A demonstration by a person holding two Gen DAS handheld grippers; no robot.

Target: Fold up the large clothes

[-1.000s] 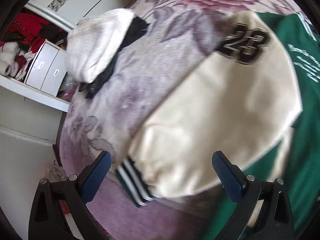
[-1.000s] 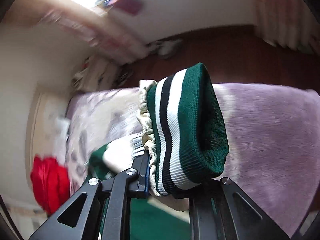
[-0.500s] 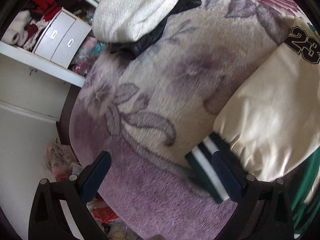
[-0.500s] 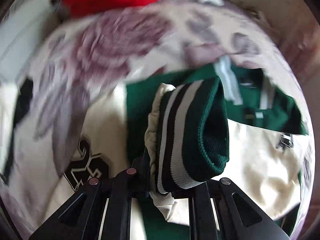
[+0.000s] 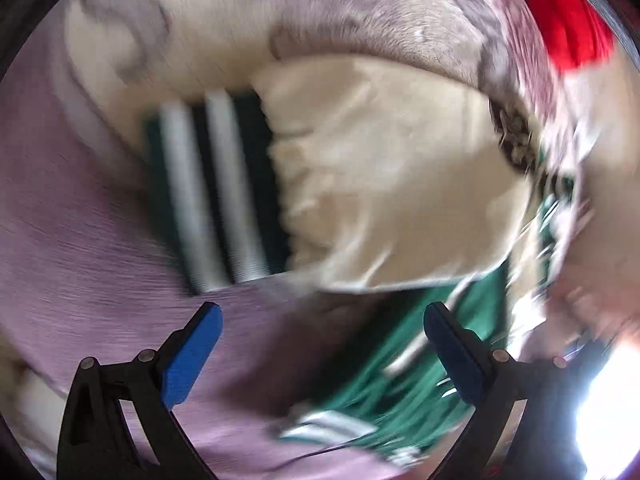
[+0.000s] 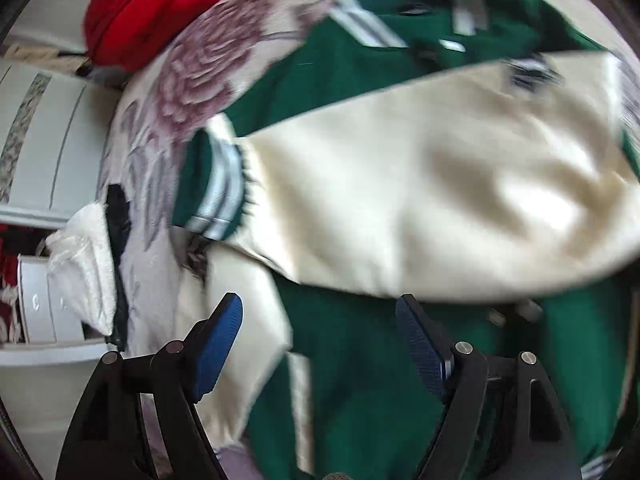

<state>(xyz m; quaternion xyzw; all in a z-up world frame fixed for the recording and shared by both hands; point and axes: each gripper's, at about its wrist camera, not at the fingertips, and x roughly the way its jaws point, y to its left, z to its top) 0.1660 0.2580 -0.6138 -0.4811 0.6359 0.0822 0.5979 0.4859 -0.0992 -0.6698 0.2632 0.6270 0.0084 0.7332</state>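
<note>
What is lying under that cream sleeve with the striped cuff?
Under the cream satin sleeve lies the green jacket body, spread over the floral blanket. The jacket's front beneath the sleeve is covered, so nothing there can be made out.

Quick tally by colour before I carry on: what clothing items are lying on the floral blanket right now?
Green and cream varsity jacket with striped cuffs: 1
Red padded garment: 1
White fleece garment with black lining: 1
Total: 3
</note>
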